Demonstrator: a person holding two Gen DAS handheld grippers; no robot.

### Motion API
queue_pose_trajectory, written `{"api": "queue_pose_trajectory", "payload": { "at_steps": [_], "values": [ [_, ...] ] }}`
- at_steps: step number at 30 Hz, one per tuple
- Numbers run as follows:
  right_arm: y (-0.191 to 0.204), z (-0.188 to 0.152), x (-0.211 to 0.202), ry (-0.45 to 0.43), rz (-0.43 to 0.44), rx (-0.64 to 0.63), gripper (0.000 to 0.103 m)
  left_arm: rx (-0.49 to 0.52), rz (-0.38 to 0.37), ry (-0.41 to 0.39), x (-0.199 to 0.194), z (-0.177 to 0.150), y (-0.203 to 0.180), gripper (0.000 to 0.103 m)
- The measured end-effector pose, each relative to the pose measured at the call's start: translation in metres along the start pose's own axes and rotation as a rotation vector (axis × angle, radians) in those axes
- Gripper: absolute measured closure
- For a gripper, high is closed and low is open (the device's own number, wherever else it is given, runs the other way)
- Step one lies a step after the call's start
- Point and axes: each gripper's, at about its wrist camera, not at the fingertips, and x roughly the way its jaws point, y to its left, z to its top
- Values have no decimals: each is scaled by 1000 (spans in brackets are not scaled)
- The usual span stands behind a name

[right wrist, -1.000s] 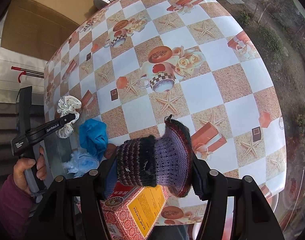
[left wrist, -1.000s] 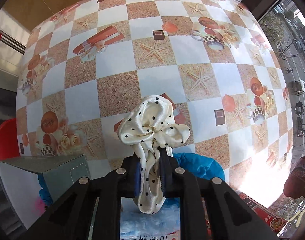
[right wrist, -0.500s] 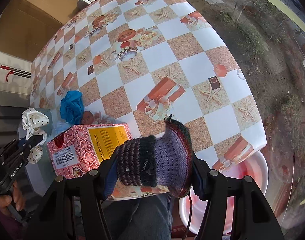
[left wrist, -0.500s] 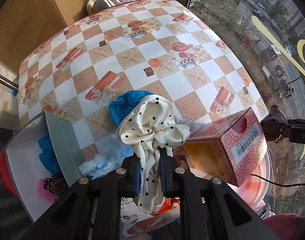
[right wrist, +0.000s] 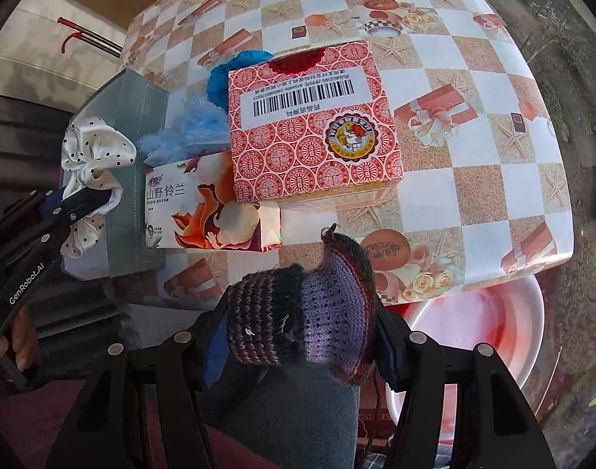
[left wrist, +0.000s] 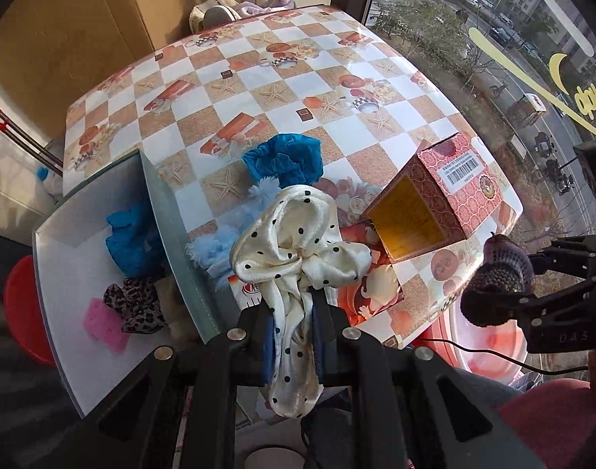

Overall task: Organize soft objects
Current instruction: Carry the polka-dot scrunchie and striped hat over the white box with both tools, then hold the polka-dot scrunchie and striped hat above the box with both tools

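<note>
My left gripper (left wrist: 294, 332) is shut on a cream scrunchie with black dots (left wrist: 298, 246), held above the table's near edge; it also shows in the right wrist view (right wrist: 93, 152). My right gripper (right wrist: 298, 336) is shut on a purple and dark striped knit piece (right wrist: 302, 312), held off the table's front edge; it also shows in the left wrist view (left wrist: 497, 281). A grey open box (left wrist: 79, 269) at the left holds a blue scrunchie (left wrist: 132, 234), a leopard-print scrunchie (left wrist: 136, 305) and a pink item (left wrist: 102, 324). A blue velvet scrunchie (left wrist: 284, 158) and a light blue fluffy scrunchie (left wrist: 220, 246) lie on the table.
A red patterned carton (left wrist: 442, 191) lies on its side with its open yellow mouth toward me. A tissue pack (right wrist: 204, 207) lies between it and the grey box. The checkered tablecloth (left wrist: 282, 90) stretches behind. A pink basin (right wrist: 477, 328) sits below the table's edge.
Both grippers have pulled back and up from the table, each keeping its item. The grey box's inside and the red carton have come into fuller view.
</note>
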Motion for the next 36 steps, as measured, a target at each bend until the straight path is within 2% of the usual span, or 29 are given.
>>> {"api": "queue_pose_trajectory", "payload": {
  "at_steps": [4, 12, 22, 28, 36],
  "values": [
    [46, 6, -4, -24, -18, -133, 41, -63, 30, -34, -14, -14, 25, 86],
    [130, 35, -14, -94, 0, -308, 41, -215, 107, -82, -35, -46, 79, 86],
    [225, 56, -3, -82, 33, -478, 41, -422, 143, -85, -45, -85, 127, 86],
    [255, 57, 6, -57, 49, -528, 41, -507, 163, -85, -51, -103, 139, 86],
    [261, 58, 11, -16, 50, -599, 41, -665, 185, -88, -57, -120, 152, 85]
  ]
}}
